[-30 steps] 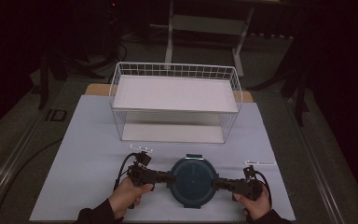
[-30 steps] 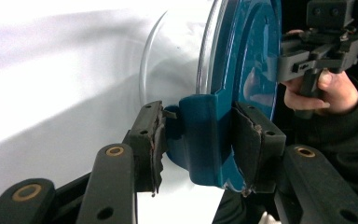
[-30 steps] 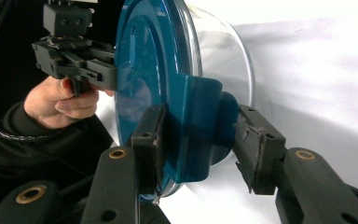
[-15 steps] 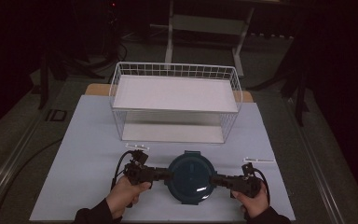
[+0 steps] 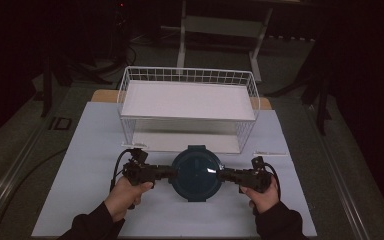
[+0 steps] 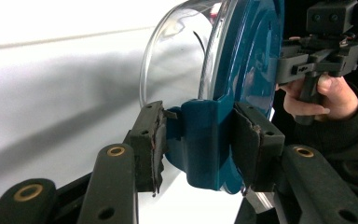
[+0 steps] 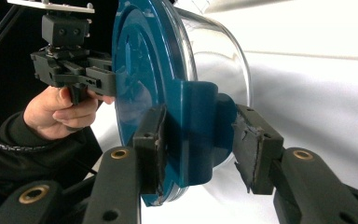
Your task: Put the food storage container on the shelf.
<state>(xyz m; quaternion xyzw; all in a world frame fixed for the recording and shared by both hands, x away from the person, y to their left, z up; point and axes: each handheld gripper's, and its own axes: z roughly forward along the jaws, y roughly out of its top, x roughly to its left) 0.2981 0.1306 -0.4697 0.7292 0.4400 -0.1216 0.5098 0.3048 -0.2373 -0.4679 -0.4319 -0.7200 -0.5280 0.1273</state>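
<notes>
A round container (image 5: 196, 172) with a dark blue lid and a clear bowl hangs above the white mat, just in front of the wire basket (image 5: 125, 95). My left gripper (image 5: 172, 172) is shut on its left side and my right gripper (image 5: 221, 175) on its right side. In the left gripper view my left gripper (image 6: 200, 144) clamps a blue lid clasp (image 6: 205, 135), with the clear bowl (image 6: 177, 60) to the left of the lid (image 6: 254, 56). In the right gripper view my right gripper (image 7: 198, 144) clamps the opposite clasp (image 7: 196, 121) of the lid (image 7: 135, 70).
The white wire basket stands at the back of the mat (image 5: 80, 150), with a white shelf board (image 5: 187, 100) across its top. Dark floor and stand legs (image 5: 182, 30) surround the table. Cables trail from both grippers.
Both hands have carried the container up and away from the person, closer to the basket's front. The grips look the same.
</notes>
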